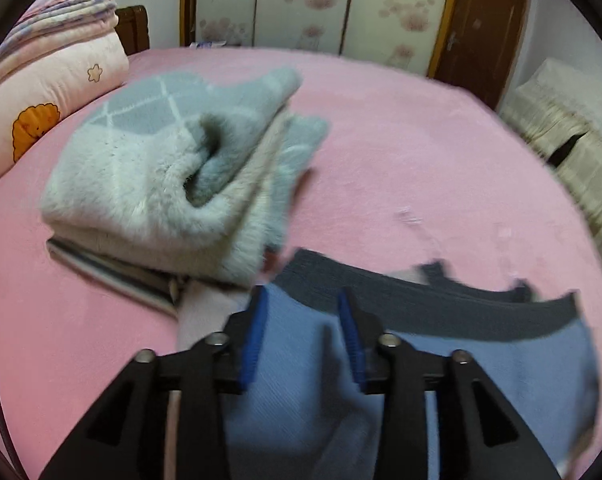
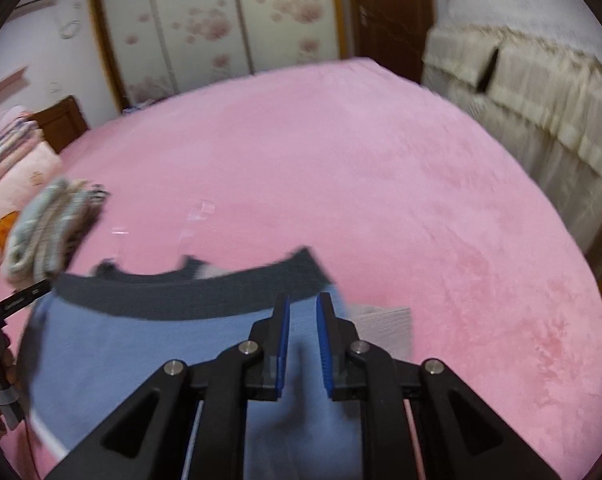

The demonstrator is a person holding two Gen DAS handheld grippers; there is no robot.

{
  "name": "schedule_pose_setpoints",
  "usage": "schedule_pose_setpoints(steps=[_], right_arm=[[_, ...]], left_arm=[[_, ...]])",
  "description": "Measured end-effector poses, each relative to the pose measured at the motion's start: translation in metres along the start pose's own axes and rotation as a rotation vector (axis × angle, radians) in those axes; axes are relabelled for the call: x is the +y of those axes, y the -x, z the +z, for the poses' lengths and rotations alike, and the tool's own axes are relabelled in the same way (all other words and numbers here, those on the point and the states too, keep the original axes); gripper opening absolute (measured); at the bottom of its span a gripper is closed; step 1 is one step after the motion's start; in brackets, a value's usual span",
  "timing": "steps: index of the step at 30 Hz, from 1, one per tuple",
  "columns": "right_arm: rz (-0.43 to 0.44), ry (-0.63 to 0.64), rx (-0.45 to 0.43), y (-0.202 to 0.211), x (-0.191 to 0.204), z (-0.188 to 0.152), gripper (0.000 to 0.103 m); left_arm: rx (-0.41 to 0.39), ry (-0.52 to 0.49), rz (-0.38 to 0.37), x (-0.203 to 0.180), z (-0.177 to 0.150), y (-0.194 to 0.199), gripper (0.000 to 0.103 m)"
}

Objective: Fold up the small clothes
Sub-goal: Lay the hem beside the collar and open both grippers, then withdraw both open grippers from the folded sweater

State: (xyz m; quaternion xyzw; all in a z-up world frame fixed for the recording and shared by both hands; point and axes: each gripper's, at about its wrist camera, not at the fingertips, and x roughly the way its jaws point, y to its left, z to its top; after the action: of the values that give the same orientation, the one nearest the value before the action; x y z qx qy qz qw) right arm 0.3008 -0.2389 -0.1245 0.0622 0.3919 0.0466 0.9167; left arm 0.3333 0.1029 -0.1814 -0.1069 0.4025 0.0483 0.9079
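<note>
A small blue garment with a dark grey waistband lies spread on the pink bed; it also shows in the right wrist view. My left gripper is open, its blue pads either side of the garment's left part, over the cloth. My right gripper is open with a narrower gap, over the garment's right end just below the waistband. Whether the pads touch the cloth I cannot tell. Both views are motion-blurred.
A stack of folded fluffy grey-white clothes sits on the pink bedspread to the left, also in the right wrist view. Pink folded quilts lie far left. A beige-covered sofa stands right. Wardrobe doors are behind.
</note>
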Motion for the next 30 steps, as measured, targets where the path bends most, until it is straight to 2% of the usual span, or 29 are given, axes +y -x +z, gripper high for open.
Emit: schedule_pose_setpoints(steps=[4, 6, 9, 11, 12, 13, 15, 17, 19, 21, 22, 23, 27, 30], right_arm=[[0.181, 0.018, 0.026, 0.016, 0.048, -0.017, 0.014], [0.255, 0.032, 0.061, 0.012, 0.073, -0.029, 0.014], [0.311, 0.046, 0.118, -0.005, 0.104, -0.050, 0.014], [0.295, 0.045, 0.166, -0.023, 0.111, -0.062, 0.014], [0.277, 0.041, 0.187, -0.031, 0.110, -0.068, 0.012], [0.258, 0.035, 0.191, -0.035, 0.104, -0.072, 0.006], [0.235, 0.016, 0.175, -0.033, 0.086, -0.075, 0.000], [0.184, -0.008, 0.149, -0.027, 0.061, -0.076, 0.000], [0.125, -0.038, 0.125, -0.019, 0.029, -0.077, 0.000], [0.152, -0.087, 0.110, -0.007, 0.001, -0.081, 0.000], [0.014, -0.078, 0.103, -0.002, -0.009, -0.084, 0.000], [-0.055, -0.069, 0.097, 0.003, -0.021, -0.087, 0.000], [0.023, -0.197, 0.099, 0.014, -0.060, -0.098, 0.000], [-0.015, -0.149, 0.093, 0.016, -0.051, -0.101, 0.000]], left_arm=[[0.007, 0.008, -0.146, -0.026, -0.034, 0.036, 0.044], [0.027, -0.004, -0.190, -0.045, -0.051, 0.041, 0.044], [0.063, -0.031, -0.168, -0.056, -0.071, 0.032, 0.044], [0.088, -0.047, -0.128, -0.055, -0.082, 0.020, 0.043], [0.082, -0.062, -0.116, -0.049, -0.087, 0.017, 0.038], [0.067, -0.085, -0.099, -0.043, -0.089, 0.017, 0.034], [0.057, -0.102, -0.103, -0.032, -0.091, 0.019, 0.033], [0.045, -0.103, -0.102, -0.019, -0.089, 0.024, 0.033], [0.042, -0.086, -0.067, -0.001, -0.087, 0.026, 0.033], [0.046, -0.039, -0.079, 0.022, -0.085, 0.025, 0.033], [0.044, -0.016, -0.089, 0.031, -0.083, 0.025, 0.033], [0.036, -0.002, -0.082, 0.039, -0.085, 0.028, 0.033], [0.015, -0.008, -0.069, 0.052, -0.093, 0.037, 0.033], [0.002, -0.005, -0.053, 0.056, -0.097, 0.042, 0.033]])
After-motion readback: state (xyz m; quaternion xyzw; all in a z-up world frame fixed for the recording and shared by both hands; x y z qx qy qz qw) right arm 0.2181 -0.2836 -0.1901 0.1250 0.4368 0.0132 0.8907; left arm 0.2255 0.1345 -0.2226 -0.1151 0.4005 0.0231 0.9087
